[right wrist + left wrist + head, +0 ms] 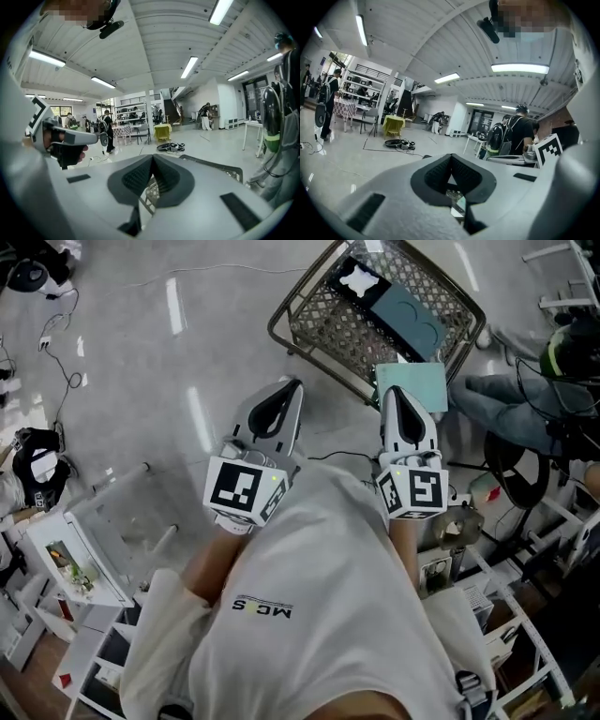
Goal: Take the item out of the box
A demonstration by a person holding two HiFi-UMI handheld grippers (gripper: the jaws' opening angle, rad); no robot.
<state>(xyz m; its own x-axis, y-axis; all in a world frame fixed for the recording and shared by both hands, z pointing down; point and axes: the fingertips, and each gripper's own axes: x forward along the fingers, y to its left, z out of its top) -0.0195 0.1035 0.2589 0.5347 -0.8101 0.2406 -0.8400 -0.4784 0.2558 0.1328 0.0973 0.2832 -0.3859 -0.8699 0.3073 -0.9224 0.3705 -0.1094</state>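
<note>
A wire basket (291, 298) stands on the grey floor ahead of me. In it lie a dark teal flat item (408, 310) and a black piece with a white shape on it (356, 282). A light teal box (417, 382) lies just outside the basket's near edge, partly behind my right gripper. Both grippers are held up at chest height, well above the basket. The left gripper (293, 383) (451, 156) is shut with nothing in it. The right gripper (392, 390) (153, 157) is also shut and empty; the basket's rim (212, 163) shows beyond it.
A white shelf rack (66, 559) stands at the lower left, with a black bag (37, 470) and cables (56, 352) on the floor nearby. A person's legs (506, 404) and more racks are at the right. Several people and a yellow-draped table (393, 124) stand far off.
</note>
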